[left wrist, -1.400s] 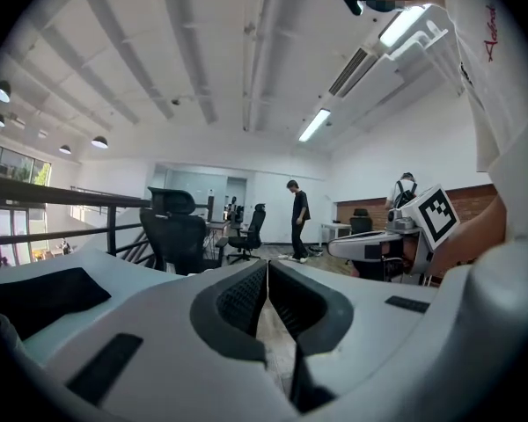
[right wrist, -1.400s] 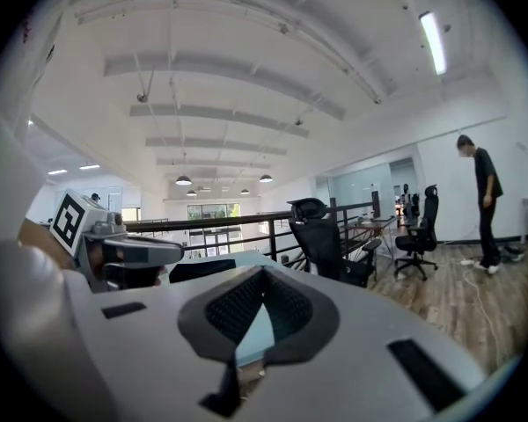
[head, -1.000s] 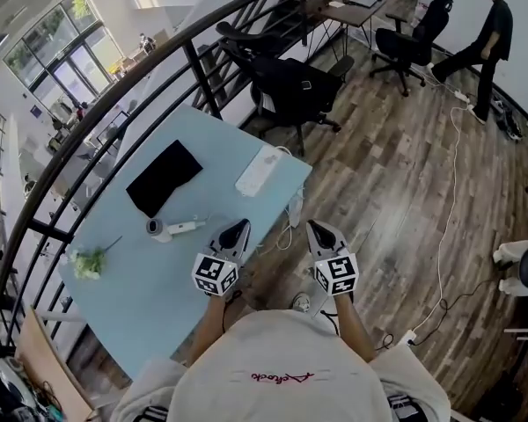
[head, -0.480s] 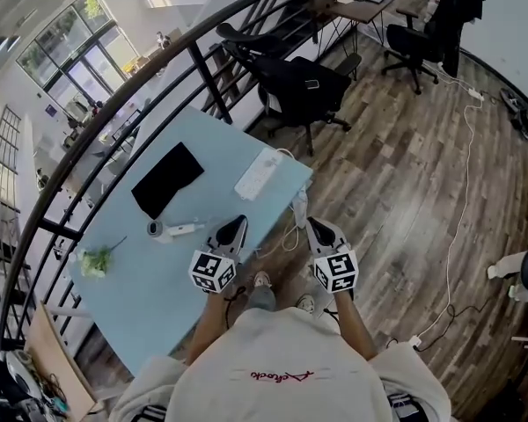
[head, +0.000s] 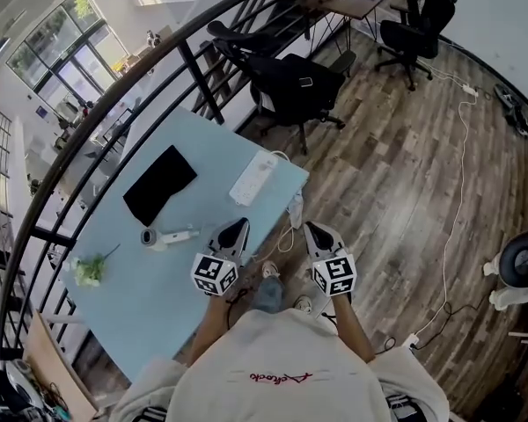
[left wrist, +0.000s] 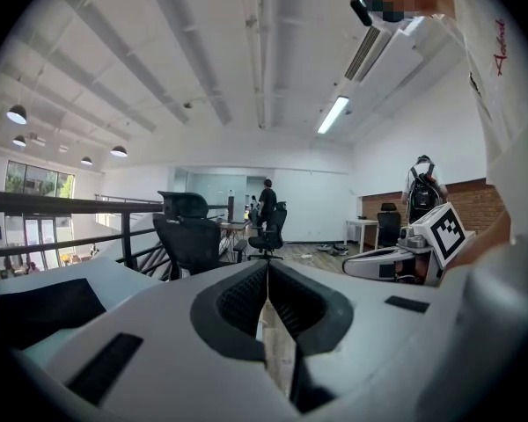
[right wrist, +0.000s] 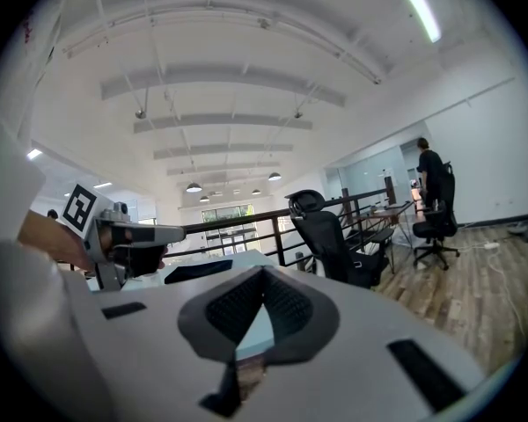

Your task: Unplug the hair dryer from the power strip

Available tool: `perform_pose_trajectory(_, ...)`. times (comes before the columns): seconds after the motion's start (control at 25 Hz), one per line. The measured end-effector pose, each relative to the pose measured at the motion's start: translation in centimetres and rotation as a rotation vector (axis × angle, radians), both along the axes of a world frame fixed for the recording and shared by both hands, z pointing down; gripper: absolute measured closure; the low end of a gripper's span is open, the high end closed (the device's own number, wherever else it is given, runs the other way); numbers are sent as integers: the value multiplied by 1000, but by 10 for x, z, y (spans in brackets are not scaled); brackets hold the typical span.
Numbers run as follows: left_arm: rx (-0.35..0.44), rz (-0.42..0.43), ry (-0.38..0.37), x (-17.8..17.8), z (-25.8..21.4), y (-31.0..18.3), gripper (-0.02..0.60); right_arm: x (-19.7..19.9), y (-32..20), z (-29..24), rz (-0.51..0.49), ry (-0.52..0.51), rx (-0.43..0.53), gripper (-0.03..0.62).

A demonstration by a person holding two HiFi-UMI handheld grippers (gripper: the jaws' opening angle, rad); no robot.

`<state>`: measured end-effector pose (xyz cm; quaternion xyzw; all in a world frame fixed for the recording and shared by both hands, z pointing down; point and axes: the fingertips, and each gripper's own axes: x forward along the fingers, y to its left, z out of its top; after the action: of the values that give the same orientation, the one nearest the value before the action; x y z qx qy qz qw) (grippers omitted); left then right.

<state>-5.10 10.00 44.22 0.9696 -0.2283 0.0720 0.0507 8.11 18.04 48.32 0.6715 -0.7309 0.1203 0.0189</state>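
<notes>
A white hair dryer (head: 163, 236) with a grey nozzle lies on the light blue table (head: 150, 306), left of my grippers. A white power strip (head: 253, 178) rests near the table's right edge. From that edge a white plug block (head: 296, 207) and looped cord (head: 282, 237) hang down. My left gripper (head: 238, 228) is shut and empty over the table's near right corner. My right gripper (head: 309, 229) is shut and empty beyond the table edge, over the floor. Both jaw pairs meet with nothing between them in the left gripper view (left wrist: 266, 275) and the right gripper view (right wrist: 264, 275).
A black flat pad (head: 161, 185) and a small green sprig (head: 88, 269) also lie on the table. A black office chair (head: 290, 86) stands past the table's far corner, by a dark railing (head: 114, 104). A white cable (head: 458, 200) trails across the wooden floor.
The table and power strip have drifted slightly toward me in the head view. Both grippers keep their spots in the picture, still shut. The person at the far right has walked to the back desk.
</notes>
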Motion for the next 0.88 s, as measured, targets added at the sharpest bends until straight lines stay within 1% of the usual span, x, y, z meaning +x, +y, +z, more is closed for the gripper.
perform_pose_trajectory(0.16,-13,-9,22,1,8,-27,569,2,-25,4,-9,22,-18,577)
perform_pose_trajectory(0.44,-52,-20,64,3,21,-84,569,3,-87,3,-23,63,-47,577)
perform_pose_trajectory(0.56,-76,-46,95,-7,27,-113,569,2,-116,0,-28,86,-64,577)
perform_pose_trajectory(0.76,-140,-101,157,-32,33,-156,569,-6,-156,-9,-47,132,-100,577)
perform_pose_trajectory(0.88,-163,-109,184,-39,38,-173,569,-10,-176,-12,-51,152,-117,577)
